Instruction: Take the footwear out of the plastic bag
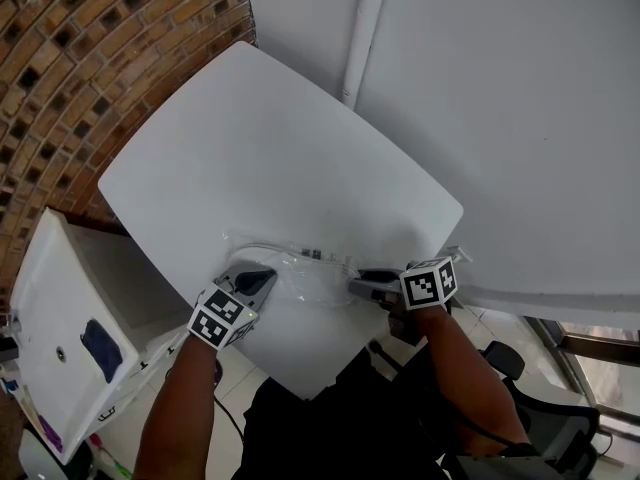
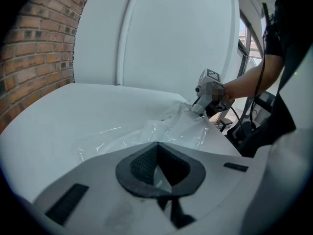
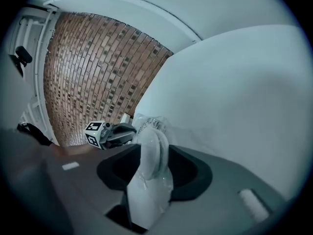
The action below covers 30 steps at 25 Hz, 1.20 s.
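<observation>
The left claw (image 2: 157, 153) pinches the plastic bag (image 1: 312, 274) on the desk (image 1: 270, 148); the right claw (image 3: 152, 155) stands open around the bagged footwear (image 3: 148, 182).

No words, brands or numbers can be read. The left gripper (image 1: 262, 276) and right gripper (image 1: 355, 286) carry only black-and-white square markers. Dark marks on the plastic bag (image 1: 310, 273) are too small to read.

Clear, glossy, crinkled film for the plastic bag (image 1: 300, 271), over smooth white footwear (image 3: 149, 153) of unclear material. Smooth matt finish on the white table (image 1: 270, 148). Rough, matt brick on the wall (image 1: 90, 58), with duller mortar lines between.
</observation>
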Available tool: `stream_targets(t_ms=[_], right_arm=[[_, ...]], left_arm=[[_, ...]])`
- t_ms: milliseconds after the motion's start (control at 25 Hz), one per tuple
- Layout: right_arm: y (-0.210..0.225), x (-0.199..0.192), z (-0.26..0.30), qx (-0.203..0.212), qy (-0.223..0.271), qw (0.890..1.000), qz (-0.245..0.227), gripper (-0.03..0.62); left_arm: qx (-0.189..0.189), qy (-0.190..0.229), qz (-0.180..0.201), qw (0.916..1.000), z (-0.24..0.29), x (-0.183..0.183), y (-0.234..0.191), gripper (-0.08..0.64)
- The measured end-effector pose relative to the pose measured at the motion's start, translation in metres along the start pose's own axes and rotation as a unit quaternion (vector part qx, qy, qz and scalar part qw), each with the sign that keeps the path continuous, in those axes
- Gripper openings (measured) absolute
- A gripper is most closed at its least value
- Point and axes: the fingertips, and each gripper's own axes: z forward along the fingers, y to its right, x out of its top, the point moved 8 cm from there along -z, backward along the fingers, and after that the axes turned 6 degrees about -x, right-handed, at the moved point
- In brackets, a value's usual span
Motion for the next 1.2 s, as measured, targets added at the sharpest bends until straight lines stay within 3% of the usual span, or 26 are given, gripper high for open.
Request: stream_targets(t_ms=[280, 520, 600, 720, 840, 1200], right_arm=[[0.002, 0.001, 0.001, -0.021, -0.012, 1.0, 0.002, 0.189], [-0.005, -0.006, 0.006, -0.033, -0.043, 0.998, -0.023, 0.207], [-0.005, -0.005, 0.004, -0.022, -0.037, 0.999, -0.019, 0.188], [-0.008, 0.0, -0.008, 0.036, -0.004, 0.999, 0.009, 0.094], [-0.014, 0.002, -0.012, 0.079, 0.013, 0.997, 0.019, 0.067], [-0.01, 0.002, -0.006, 0.066, -0.001, 0.998, 0.005, 0.081]], left_arm=[[-0.008, 0.015, -0.02, 0.9996, -0.002, -0.002, -0.003, 0.003], [-0.028, 0.024, -0.052, 0.9979, -0.006, -0.005, -0.009, 0.003], [-0.034, 0.024, -0.061, 0.9973, -0.006, -0.005, -0.011, 0.003], [-0.045, 0.029, -0.078, 0.9955, -0.007, -0.004, -0.013, 0.003], [-0.053, 0.034, -0.087, 0.9942, -0.009, -0.004, -0.015, 0.003], [-0.068, 0.038, -0.092, 0.9926, -0.01, -0.004, -0.017, 0.003]])
